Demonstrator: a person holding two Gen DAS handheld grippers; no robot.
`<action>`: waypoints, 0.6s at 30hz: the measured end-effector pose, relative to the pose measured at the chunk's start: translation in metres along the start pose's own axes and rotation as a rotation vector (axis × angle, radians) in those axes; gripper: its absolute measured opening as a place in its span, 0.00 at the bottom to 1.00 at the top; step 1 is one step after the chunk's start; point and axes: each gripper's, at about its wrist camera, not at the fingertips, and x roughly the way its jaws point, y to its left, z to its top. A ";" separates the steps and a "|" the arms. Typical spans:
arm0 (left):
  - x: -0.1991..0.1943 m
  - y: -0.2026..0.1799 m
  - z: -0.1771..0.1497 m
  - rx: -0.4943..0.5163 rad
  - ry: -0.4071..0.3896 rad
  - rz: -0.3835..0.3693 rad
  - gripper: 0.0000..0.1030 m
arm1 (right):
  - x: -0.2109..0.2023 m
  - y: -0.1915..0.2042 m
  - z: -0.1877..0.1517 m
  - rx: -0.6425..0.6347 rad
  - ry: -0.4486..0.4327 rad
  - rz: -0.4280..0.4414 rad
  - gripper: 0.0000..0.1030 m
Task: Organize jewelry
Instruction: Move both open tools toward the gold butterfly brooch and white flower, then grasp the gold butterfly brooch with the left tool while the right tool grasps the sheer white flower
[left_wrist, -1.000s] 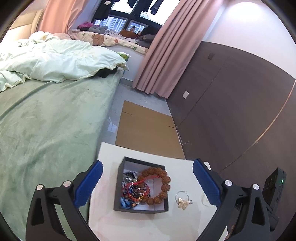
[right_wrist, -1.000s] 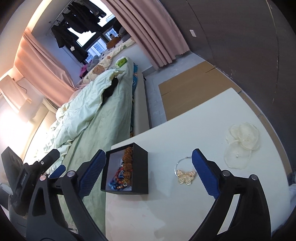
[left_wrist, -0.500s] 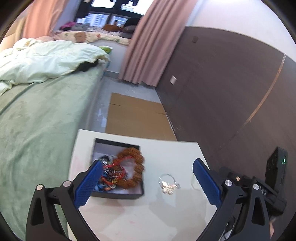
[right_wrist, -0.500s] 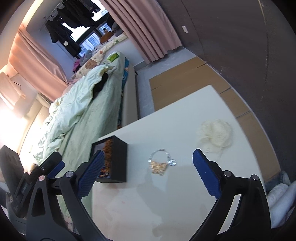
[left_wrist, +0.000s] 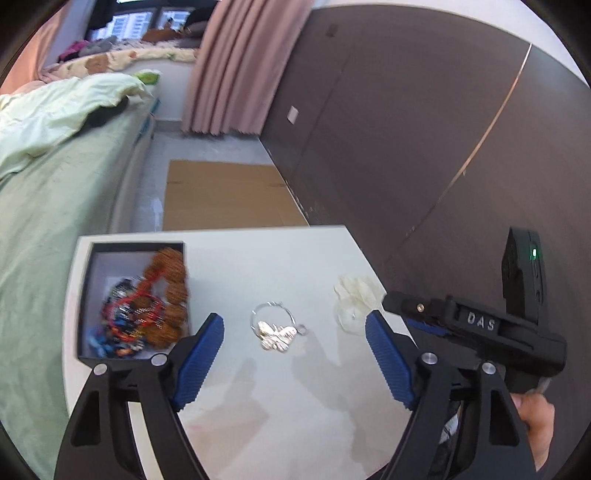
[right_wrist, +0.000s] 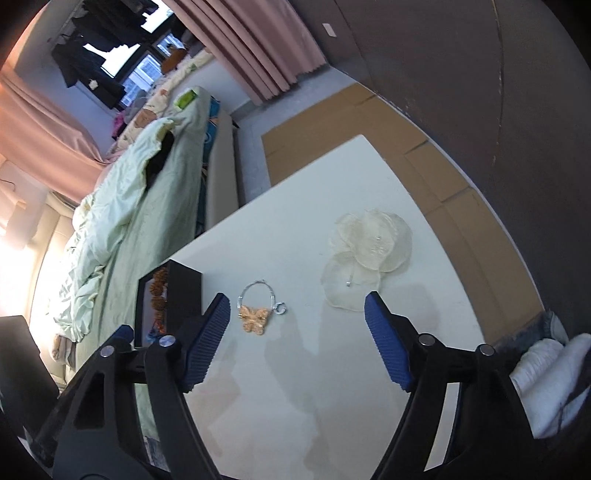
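From the left wrist view, the left claw hangs above a white table, its blue pads apart and closing, with nothing pressed between them. A butterfly pendant on a wire ring lies flat on the table directly ahead of the claw, centred between the two pads and just beyond their tips. The wire ring points away from the claw and the butterfly sits on the near side. Ahead and left of the claw stands an open black box already holding beaded bracelets. Ahead and right lies a pale fabric flower, partly hidden by the right claw's body.

From the right wrist view, the right claw also has its pads apart and closing on nothing. Here the pendant lies ahead but off toward the left pad, while the flower lies ahead toward the right pad. The left claw seems better lined up on the pendant.
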 end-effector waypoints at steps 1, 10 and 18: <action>0.005 -0.001 -0.001 0.001 0.013 -0.002 0.74 | 0.001 -0.002 0.001 0.004 0.005 -0.005 0.71; 0.058 -0.009 -0.012 0.016 0.138 0.000 0.70 | 0.015 -0.020 0.007 0.057 0.051 -0.038 0.61; 0.096 -0.008 -0.023 0.041 0.196 0.053 0.63 | 0.021 -0.026 0.011 0.065 0.068 -0.059 0.57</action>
